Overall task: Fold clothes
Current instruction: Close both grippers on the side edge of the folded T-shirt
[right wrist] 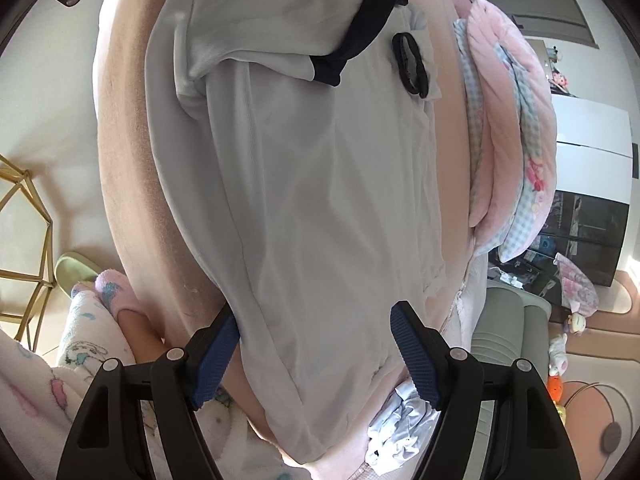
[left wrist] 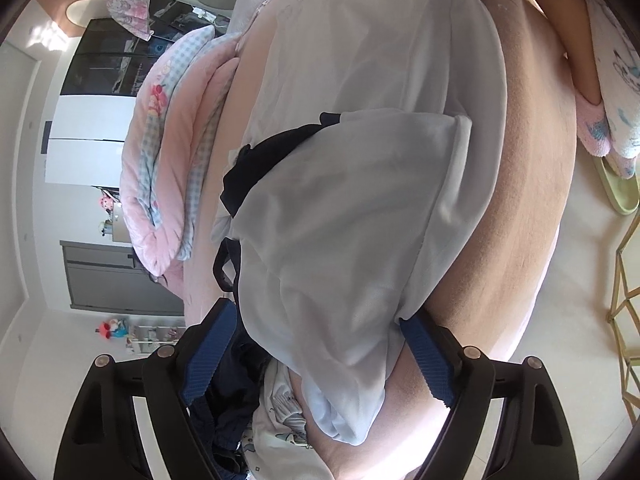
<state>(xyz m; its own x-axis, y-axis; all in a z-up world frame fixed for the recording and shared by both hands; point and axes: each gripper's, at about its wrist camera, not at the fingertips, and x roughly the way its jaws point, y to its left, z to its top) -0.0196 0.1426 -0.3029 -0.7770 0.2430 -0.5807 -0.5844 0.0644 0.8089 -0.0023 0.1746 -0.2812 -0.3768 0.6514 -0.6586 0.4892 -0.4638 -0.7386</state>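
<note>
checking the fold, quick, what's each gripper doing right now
left gripper: open, white shirt between its fingers, ungripped.
right gripper: open over the shirt.

The right gripper has its blue-padded jaws spread wide over the near end of a pale grey garment. The garment lies lengthwise on a pink bed. Its far sleeve, with a dark navy cuff, is folded across the body. A folded pink quilt lies beside the garment.
</note>
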